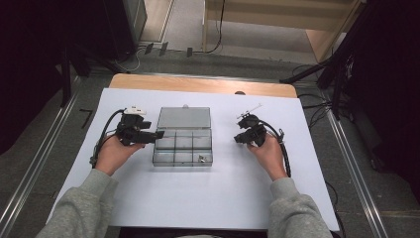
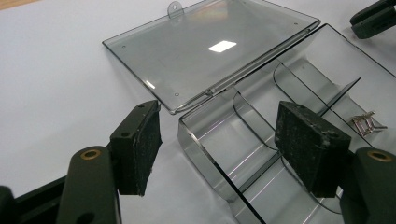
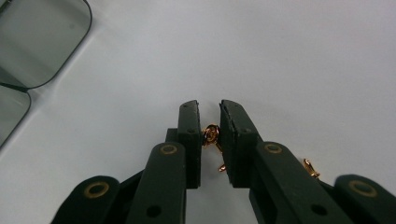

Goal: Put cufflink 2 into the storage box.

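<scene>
The right claw (image 3: 210, 135) is clamped on a small gold screw (image 3: 212, 140), which sits pinched between its two black pads just above the white sheet covering the counter (image 3: 289, 56). A second gold screw (image 3: 311, 168) lies on the sheet just beside that claw's right-hand jaw. In the high view, the right claw (image 1: 246, 135) sits to the right of the clear plastic organizer box (image 1: 183, 146), apart from it, with the person's right hand (image 1: 270, 153) wrapped around its body.

The left claw (image 2: 219, 149) stands wide apart and grips nothing. One pad (image 2: 140, 144) hangs outside the box's near corner, the other pad (image 2: 310, 147) hangs over the inside of the box (image 2: 205, 140), so the box wall lies between them without either pad pressing on it. The box's lid (image 2: 205, 51) lies folded back flat on the sheet. A few silver screws (image 2: 366, 123) rest in one of its compartments, past a curved divider. In the high view the left claw (image 1: 153, 135) reaches the box's left edge.
</scene>
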